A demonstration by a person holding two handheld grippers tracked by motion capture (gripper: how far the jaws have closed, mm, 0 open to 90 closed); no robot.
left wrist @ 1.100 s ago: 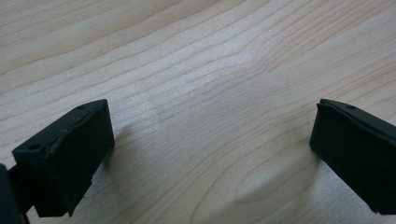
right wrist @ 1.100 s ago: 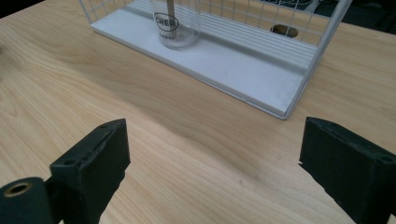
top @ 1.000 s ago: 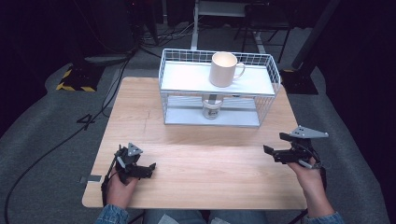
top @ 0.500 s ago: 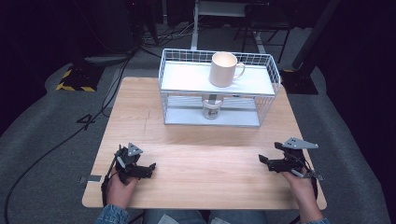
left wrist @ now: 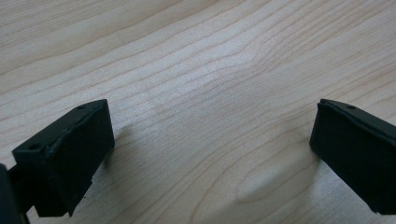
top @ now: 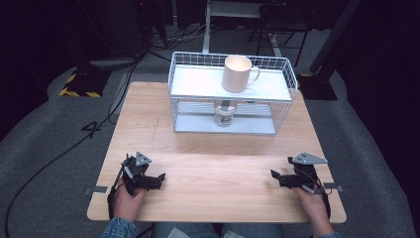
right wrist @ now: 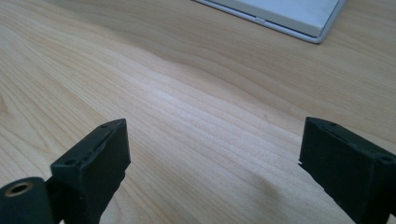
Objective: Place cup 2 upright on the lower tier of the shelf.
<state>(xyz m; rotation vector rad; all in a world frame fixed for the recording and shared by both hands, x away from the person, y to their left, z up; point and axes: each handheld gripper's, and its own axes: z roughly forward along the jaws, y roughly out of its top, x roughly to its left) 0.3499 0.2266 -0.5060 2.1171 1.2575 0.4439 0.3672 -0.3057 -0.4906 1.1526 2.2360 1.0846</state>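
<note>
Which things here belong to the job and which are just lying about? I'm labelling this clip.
Belongs to the job: left gripper, right gripper, both open and empty; mug on the wire rack; small jar on the shelf below.
Lying about: cables and striped block on the floor.

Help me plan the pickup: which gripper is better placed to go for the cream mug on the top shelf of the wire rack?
Right, probably. The mug stands right of the rack's middle with its handle pointing right, nearer the right gripper. The left gripper would have to cross over. Both are open and empty.
</note>
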